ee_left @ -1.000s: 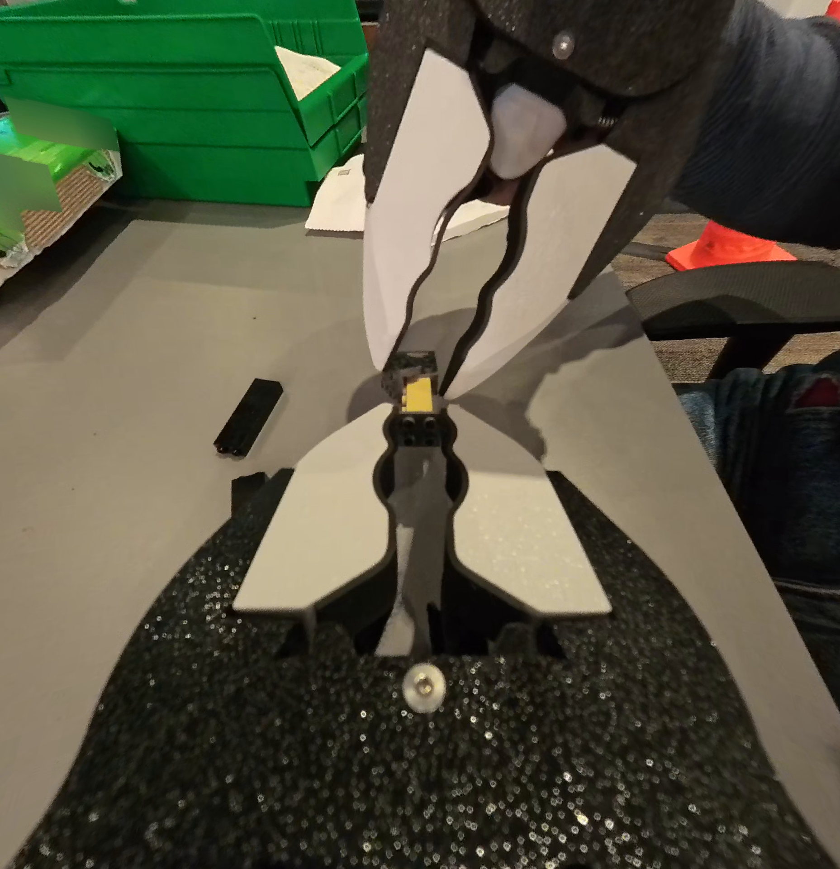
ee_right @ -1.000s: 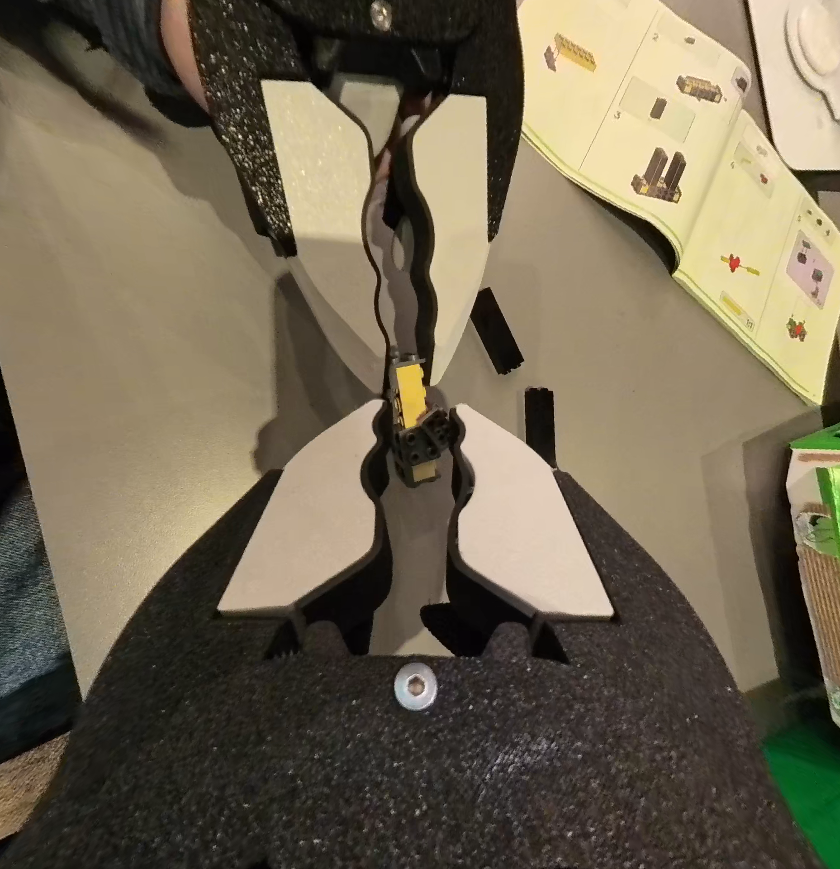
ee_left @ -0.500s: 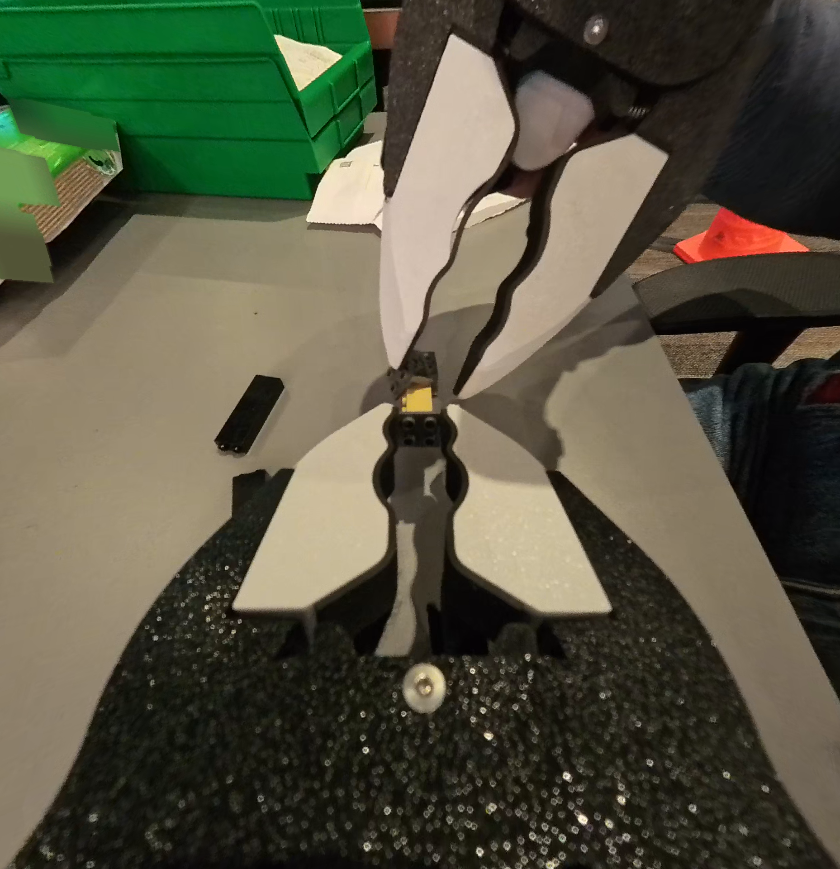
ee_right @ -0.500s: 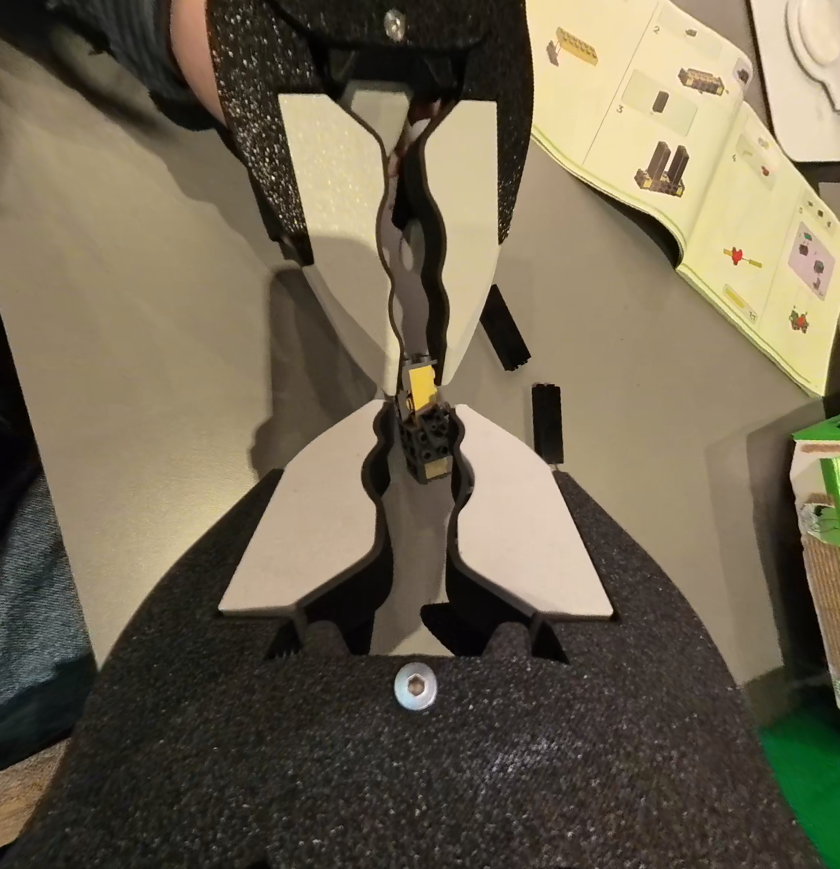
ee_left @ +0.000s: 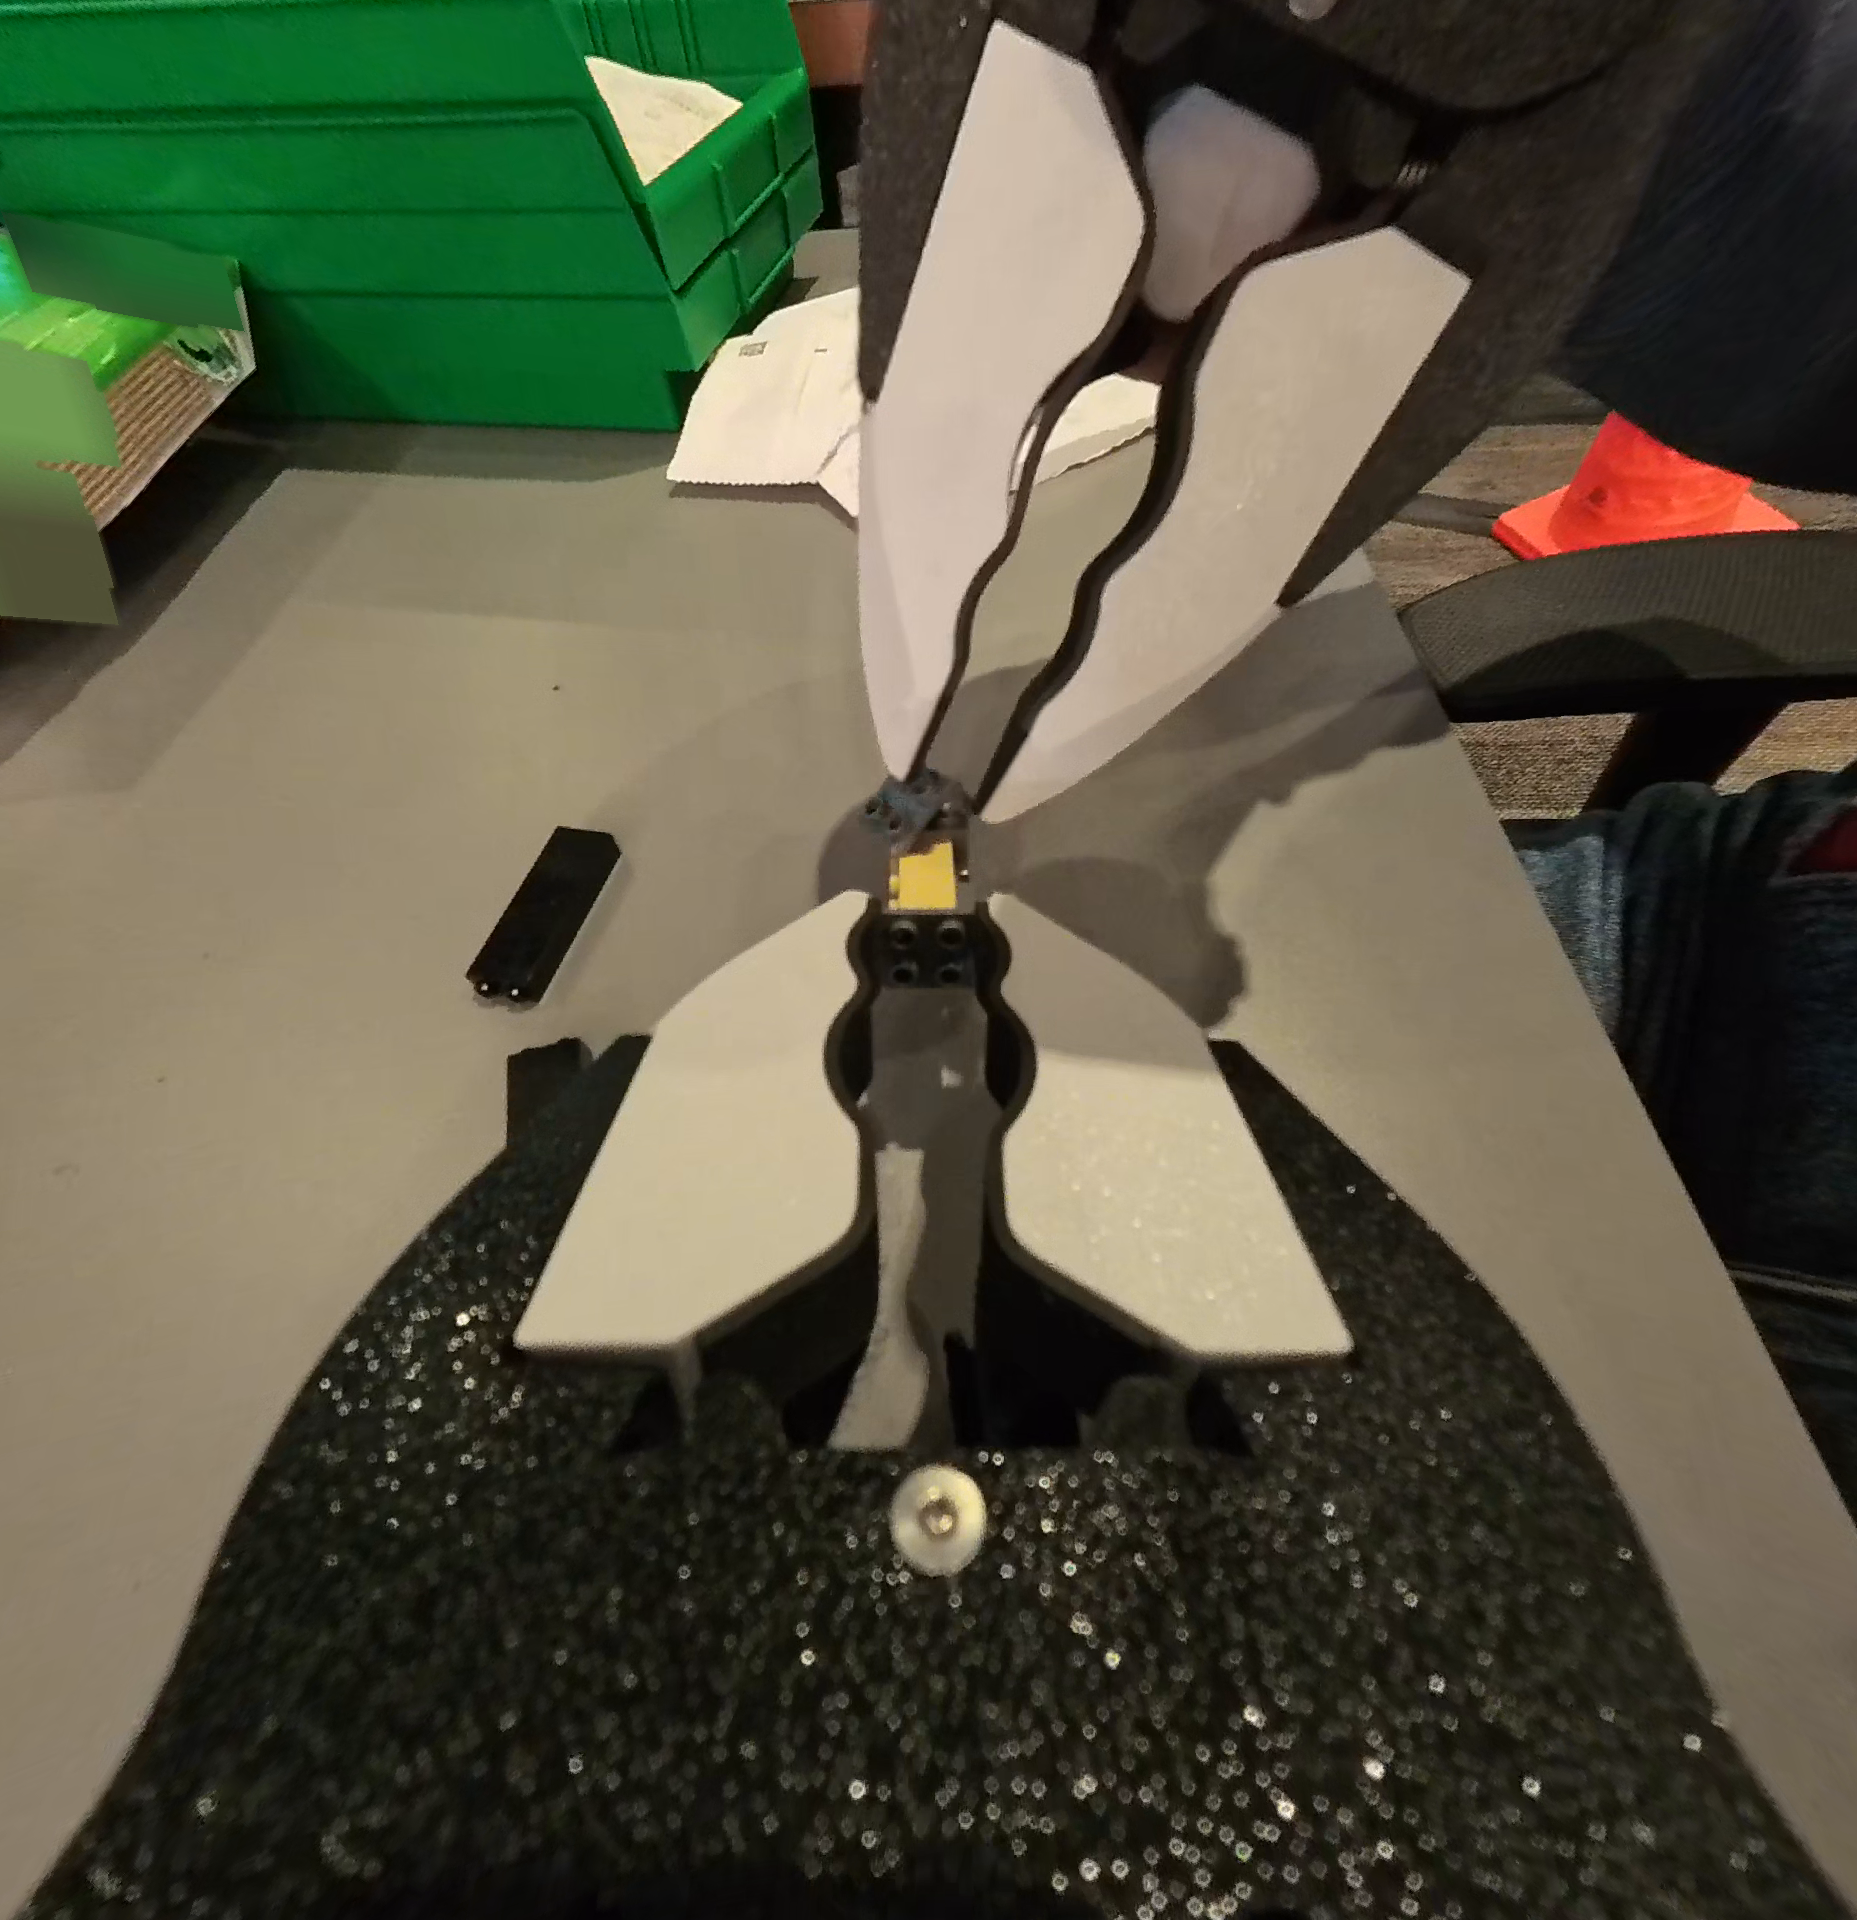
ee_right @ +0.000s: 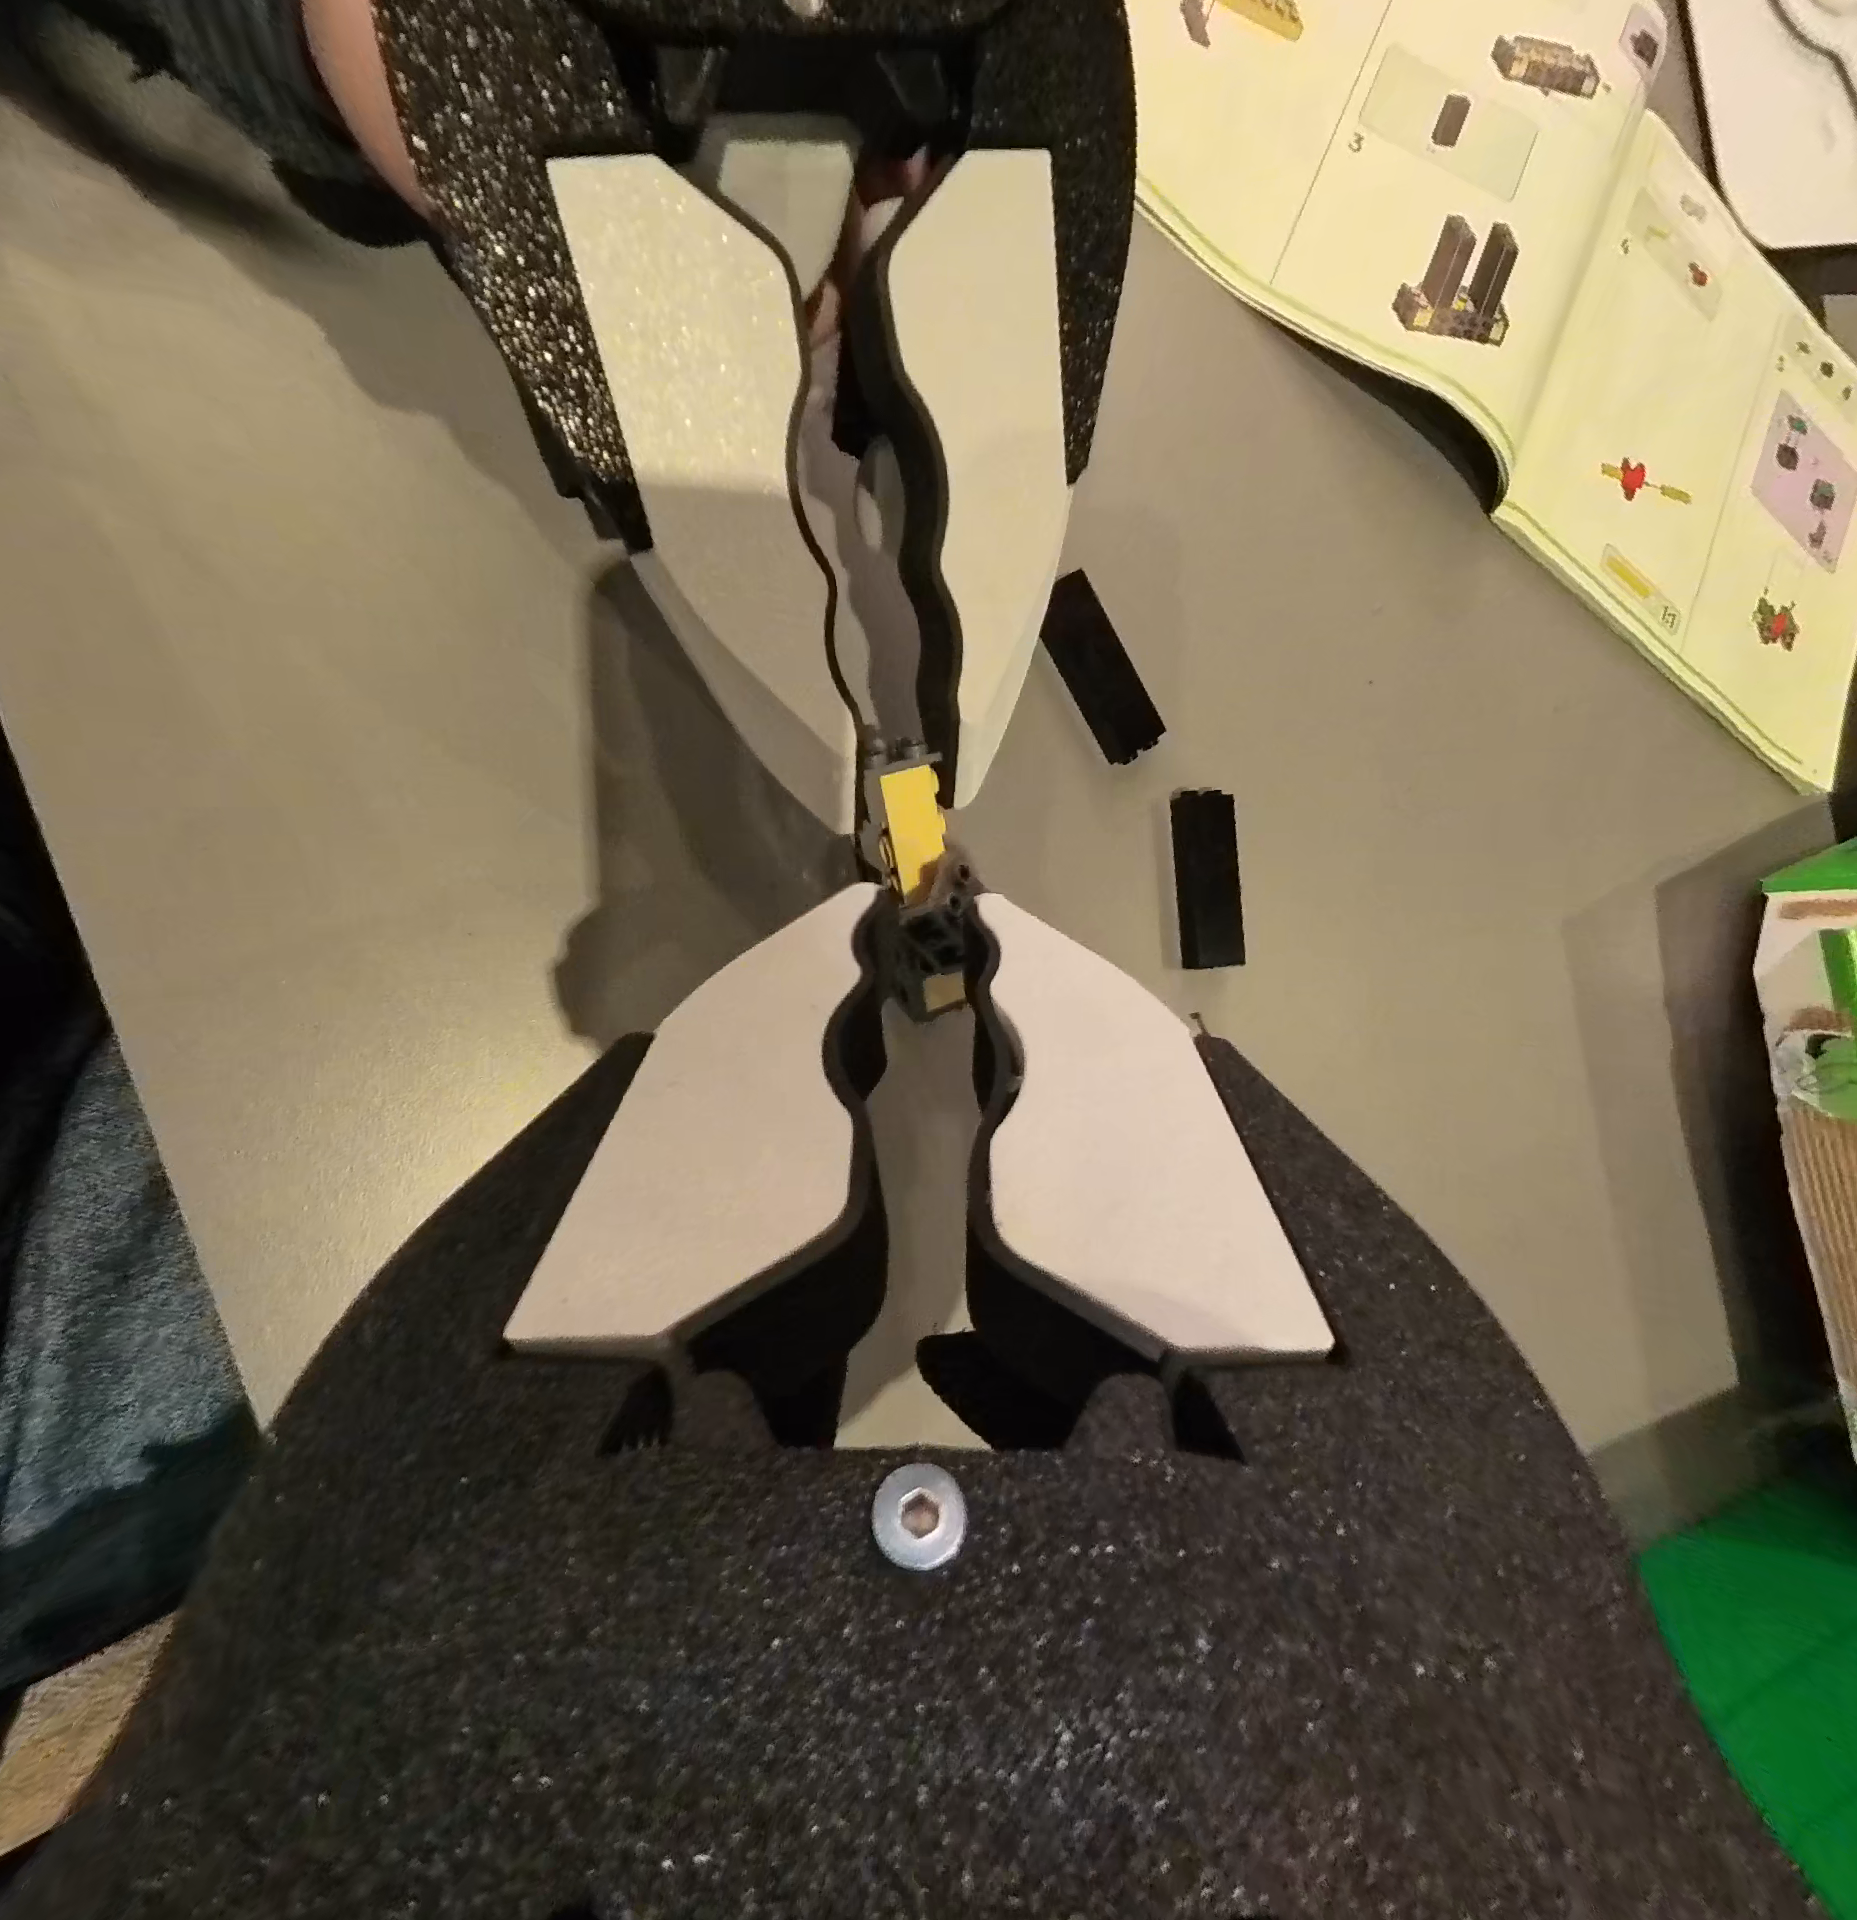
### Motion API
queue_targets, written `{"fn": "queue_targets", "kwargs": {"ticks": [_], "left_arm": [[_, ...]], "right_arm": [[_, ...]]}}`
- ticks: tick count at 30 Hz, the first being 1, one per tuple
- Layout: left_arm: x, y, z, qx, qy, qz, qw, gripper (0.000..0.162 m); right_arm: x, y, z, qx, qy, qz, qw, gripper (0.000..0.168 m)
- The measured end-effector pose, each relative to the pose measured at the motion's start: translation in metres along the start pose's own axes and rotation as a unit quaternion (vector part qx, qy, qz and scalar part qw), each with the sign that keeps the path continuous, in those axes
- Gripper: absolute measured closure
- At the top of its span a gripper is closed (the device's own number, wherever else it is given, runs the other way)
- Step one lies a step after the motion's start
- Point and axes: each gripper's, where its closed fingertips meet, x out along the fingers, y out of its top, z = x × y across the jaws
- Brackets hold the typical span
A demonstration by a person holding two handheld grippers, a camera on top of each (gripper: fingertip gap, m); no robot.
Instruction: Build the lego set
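My left gripper (ee_left: pixel 926 916) is shut on a small assembly: a black studded brick (ee_left: pixel 926 951) with a yellow brick (ee_left: pixel 926 881) beyond it. My right gripper (ee_left: pixel 939 802) comes down from above in the left wrist view, shut on a small dark brick (ee_left: pixel 916 805) that touches the far end of the yellow brick. In the right wrist view my right gripper (ee_right: pixel 922 920) holds the dark brick (ee_right: pixel 932 961) tilted against the yellow brick (ee_right: pixel 908 816). The left gripper (ee_right: pixel 903 774) holds that brick from above.
Two long black bricks (ee_right: pixel 1100 665) (ee_right: pixel 1204 878) lie on the grey table (ee_left: pixel 332 779) beside the grippers. An open instruction booklet (ee_right: pixel 1526 312) lies at the far right. Green bins (ee_left: pixel 384 208), white paper (ee_left: pixel 778 416), a black chair (ee_left: pixel 1651 634) and a person's leg (ee_left: pixel 1734 987) border the table. My left and right fingertips are right by each other.
The right gripper has turned its dark brick and moved it closer against the yellow end of the assembly. The left gripper has held nearly still.
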Motion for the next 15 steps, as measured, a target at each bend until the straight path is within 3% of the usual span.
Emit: {"fn": "queue_targets", "kwargs": {"ticks": [15], "left_arm": [[-0.001,0.001,0.0,-0.001,0.001,0.004,1.0,0.145]], "right_arm": [[0.004,0.007,-0.01,0.061,0.019,0.043,0.997,0.156]]}}
